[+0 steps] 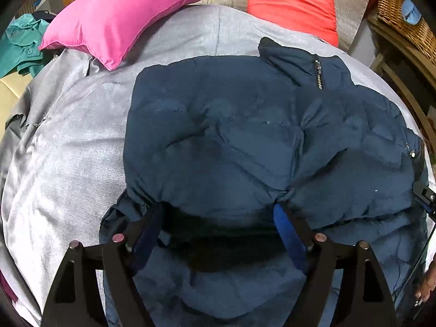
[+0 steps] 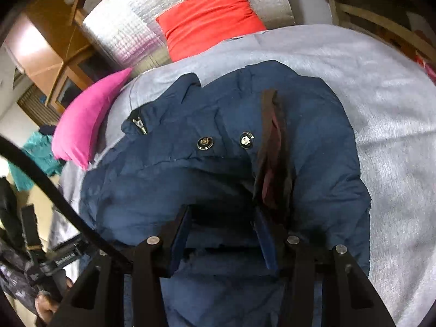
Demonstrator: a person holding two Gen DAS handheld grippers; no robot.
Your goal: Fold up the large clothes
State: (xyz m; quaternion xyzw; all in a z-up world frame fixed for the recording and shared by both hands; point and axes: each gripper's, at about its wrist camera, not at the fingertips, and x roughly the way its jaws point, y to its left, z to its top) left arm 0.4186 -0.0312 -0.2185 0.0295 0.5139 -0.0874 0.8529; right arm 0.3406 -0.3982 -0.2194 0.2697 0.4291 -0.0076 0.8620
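Here, both tongs on navy jacket.

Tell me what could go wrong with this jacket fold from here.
1. Both tools, left tool and right tool, sit in bulky folds of the navy puffer jacket; the thick padding may slip out or spring back open.
2. The pink pillow lies close to the jacket's far side, so a fold pushed that way could bump it.
3. The brown-trimmed opening gapes and could crease unevenly.

Matt quilted cloth jacket
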